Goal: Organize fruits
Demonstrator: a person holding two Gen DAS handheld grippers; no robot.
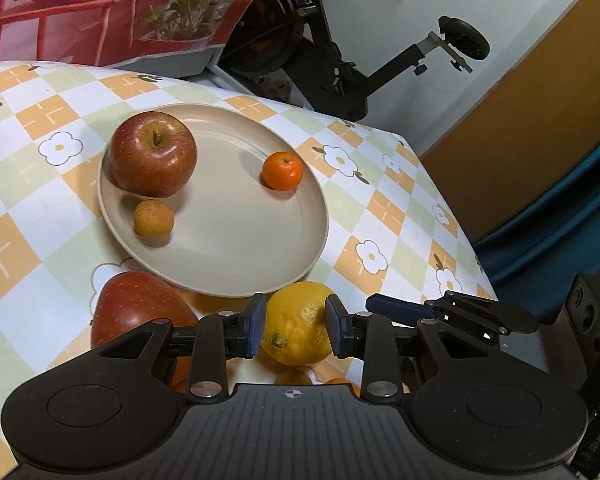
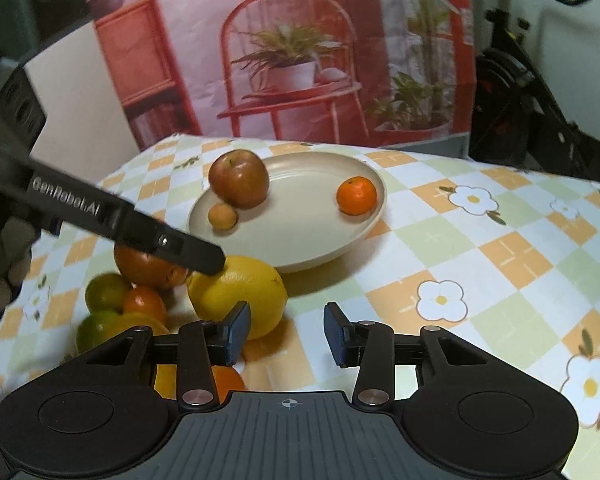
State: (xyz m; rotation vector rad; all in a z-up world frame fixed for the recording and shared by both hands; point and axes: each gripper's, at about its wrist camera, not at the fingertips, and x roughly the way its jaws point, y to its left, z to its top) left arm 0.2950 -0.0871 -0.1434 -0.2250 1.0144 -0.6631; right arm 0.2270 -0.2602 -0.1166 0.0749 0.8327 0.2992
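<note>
Left tool [image 1: 295, 326] — pads against lemon [image 1: 298, 326]

1. The second apple [image 1: 140, 312] on the cloth is half hidden behind the left gripper's [image 1: 296, 326] body.
2. The small citrus pile [image 2: 120, 308] is partly covered by the right gripper's [image 2: 286, 334] body.
3. The exercise bike [image 1: 340, 40] is cut off at the frame's top.

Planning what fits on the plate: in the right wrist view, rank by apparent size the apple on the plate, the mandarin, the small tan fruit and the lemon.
1. lemon, though nearest the camera, so unsure against the apple
2. apple
3. mandarin
4. small tan fruit
</note>
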